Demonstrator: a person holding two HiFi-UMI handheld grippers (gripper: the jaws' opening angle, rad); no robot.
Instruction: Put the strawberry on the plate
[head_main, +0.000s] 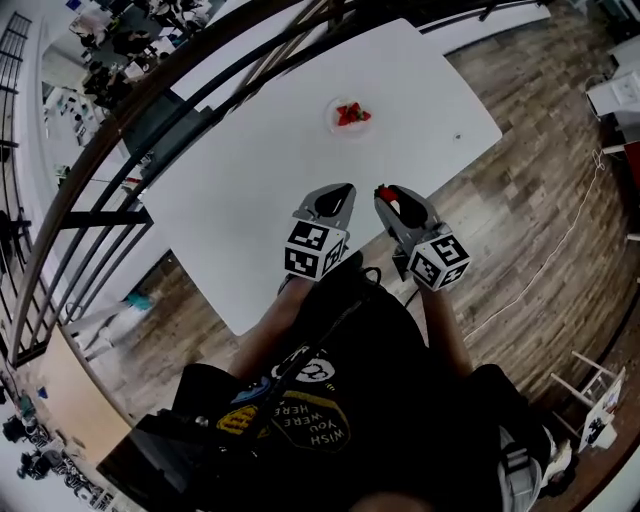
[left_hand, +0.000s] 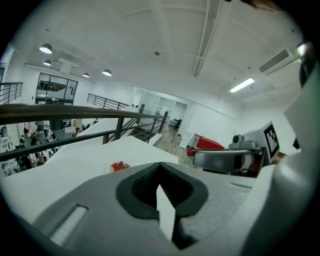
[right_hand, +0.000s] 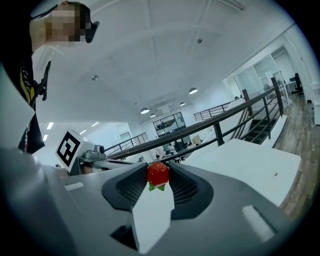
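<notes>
1. The strawberry is pinched between the jaws of the right gripper. It sits red end up with its green leaves below, well short of the plate and above the near edge of the white table. Gripped at the very tips like this, it looks easy to set down without the jaws touching the plate.
2. The right gripper is clamped on the fruit and tilted upward, away from the plate. By my reading, the carry across the table has not begun.
3. The left gripper has its jaws pressed together on nothing. It hangs just beside the right gripper, equally far from the plate. It seems to have no part in this step.
4. The plate lies toward the far side of the table, well apart from both grippers. It already holds a small cluster of strawberries. I cannot count them from here.
5. Bare rim shows around that cluster, so there appears to be room for one more.
</notes>
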